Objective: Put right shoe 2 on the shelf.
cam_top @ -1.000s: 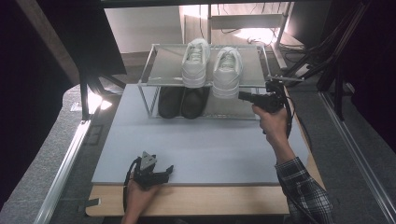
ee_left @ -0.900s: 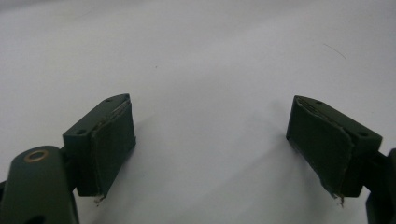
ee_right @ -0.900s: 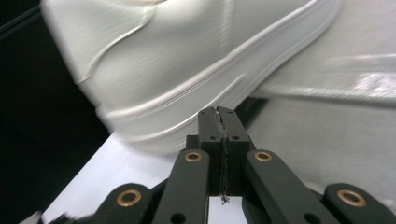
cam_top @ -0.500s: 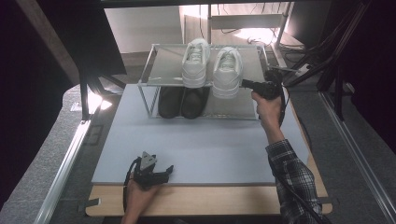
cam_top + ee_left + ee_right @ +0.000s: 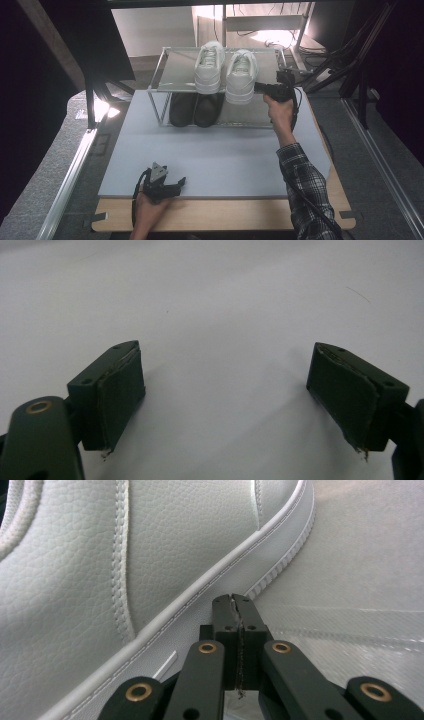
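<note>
Two white sneakers stand side by side on the top shelf of a wire rack point(image 5: 172, 75), the left one point(image 5: 209, 67) beside the right one point(image 5: 241, 75). My right gripper point(image 5: 256, 88) is shut with nothing in it. Its tip points at the right sneaker's outer side. In the right gripper view the closed tip point(image 5: 235, 601) sits right at the ribbed sole edge of that sneaker point(image 5: 100, 570); contact is too close to tell. My left gripper point(image 5: 179, 185) rests on the grey mat point(image 5: 225, 155) near the front edge, and it point(image 5: 227, 400) is open and empty.
A pair of black shoes point(image 5: 195, 107) sits on the rack's lower level. The mat lies on a wooden tabletop point(image 5: 225, 215). Cables and black stands point(image 5: 345, 65) crowd the back right. A metal rail point(image 5: 70, 175) runs along the left.
My right gripper has moved left and farther back, from beside the rack's right end up to the right white sneaker's side. The left gripper has stayed put.
</note>
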